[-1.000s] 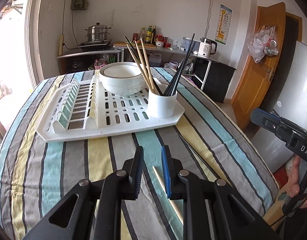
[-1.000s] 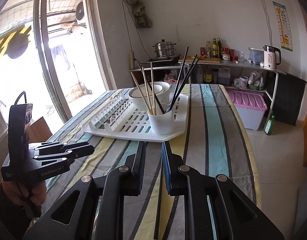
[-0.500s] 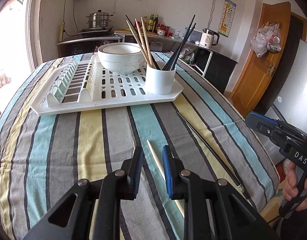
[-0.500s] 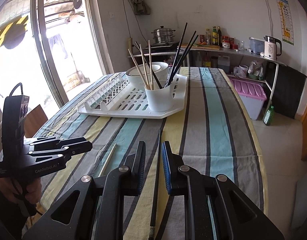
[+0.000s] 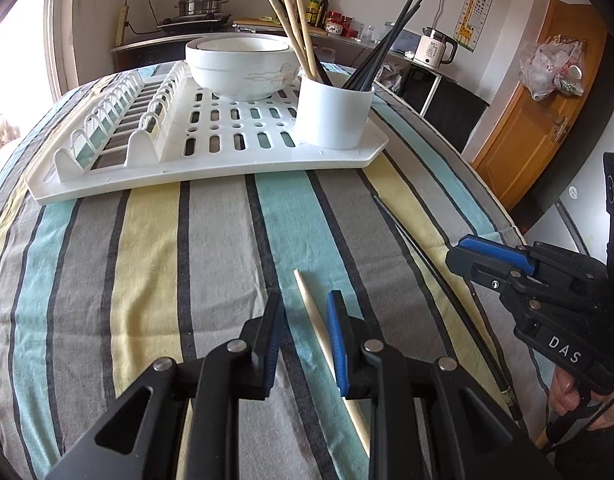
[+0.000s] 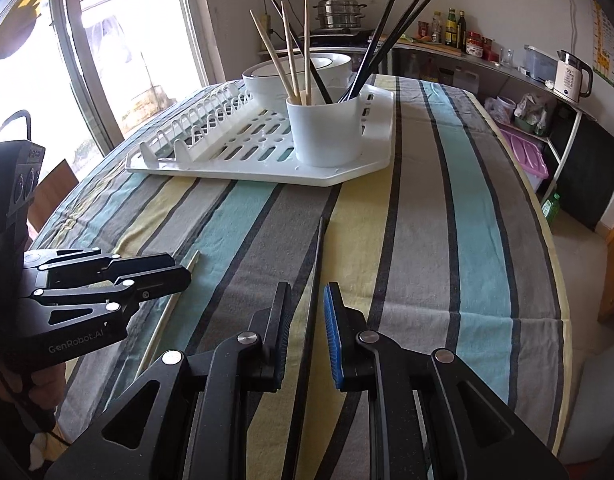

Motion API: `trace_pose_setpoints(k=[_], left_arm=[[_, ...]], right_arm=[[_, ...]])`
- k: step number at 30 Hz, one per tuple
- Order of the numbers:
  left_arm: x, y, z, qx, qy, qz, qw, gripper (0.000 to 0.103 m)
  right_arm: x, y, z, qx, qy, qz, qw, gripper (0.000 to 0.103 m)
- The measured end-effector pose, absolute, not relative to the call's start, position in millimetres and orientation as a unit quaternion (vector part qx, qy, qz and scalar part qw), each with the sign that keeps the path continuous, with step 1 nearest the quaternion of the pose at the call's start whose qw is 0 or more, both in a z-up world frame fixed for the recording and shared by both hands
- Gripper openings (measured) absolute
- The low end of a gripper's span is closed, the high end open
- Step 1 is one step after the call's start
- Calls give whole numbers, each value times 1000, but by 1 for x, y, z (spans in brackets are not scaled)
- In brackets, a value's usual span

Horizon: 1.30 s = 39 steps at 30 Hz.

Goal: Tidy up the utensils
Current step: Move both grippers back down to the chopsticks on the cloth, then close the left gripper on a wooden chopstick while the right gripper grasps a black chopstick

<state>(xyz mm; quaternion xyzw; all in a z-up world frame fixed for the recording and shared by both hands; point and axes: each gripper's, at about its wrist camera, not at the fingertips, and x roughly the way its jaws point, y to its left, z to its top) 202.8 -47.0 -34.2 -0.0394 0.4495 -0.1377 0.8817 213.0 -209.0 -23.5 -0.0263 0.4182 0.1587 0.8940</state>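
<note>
Both grippers are sinking closer toward the striped tablecloth: left gripper is straddling the wooden chopstick (jaws just widening, untouched), right gripper the black chopstick, jaws apart.

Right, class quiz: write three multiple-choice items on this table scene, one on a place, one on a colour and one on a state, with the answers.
1. Where does the cylindrical plastic chopstick cup stand?
A on the bare cloth
B on a corner of the white slotted plastic dish rack
C inside a bowl

2. What colour is that cup?
A white
B blue
C black

3. How is the loose pale wooden chopstick?
A standing in the cup
B snapped in two
C lying flat on the striped tablecloth

Answers:
1 B, its base sits on the rack's corner.
2 A, its wall is plain white.
3 C, its visible length rests on the cloth.
</note>
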Motion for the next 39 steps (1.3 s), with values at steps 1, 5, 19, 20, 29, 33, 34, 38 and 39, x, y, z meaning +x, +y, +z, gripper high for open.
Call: trace_pose_setpoints(k=[1, 5, 19, 20, 29, 33, 34, 38, 39], left_arm=[[203, -48, -34, -38, 448, -137, 883, 24], [205, -52, -33, -30, 450, -133, 883, 24], [208, -62, -33, 22, 443, -105, 890, 8], [209, -62, -33, 22, 443, -106, 890, 8], [214, -60, -33, 19, 450, -114, 885, 7], [215, -58, -31, 14, 451, -119, 885, 7], [215, -58, -30, 13, 450, -120, 885, 7], [213, -56, -19, 10, 439, -126, 889, 6], [211, -55, -15, 8, 436, -127, 891, 6]], right_arm=[[216, -208, -26, -30, 424, 157, 891, 17], [227, -205, -34, -43, 440, 155, 883, 17], [238, -191, -36, -82, 450, 149, 876, 14], [239, -190, -36, -83, 451, 150, 876, 12], [239, -190, -33, -71, 450, 153, 877, 6], [235, -193, -23, -60, 435, 156, 885, 6], [233, -194, -19, -59, 430, 157, 887, 6], [227, -197, -2, -49, 407, 158, 898, 6], [225, -199, 3, -47, 401, 158, 901, 5]])
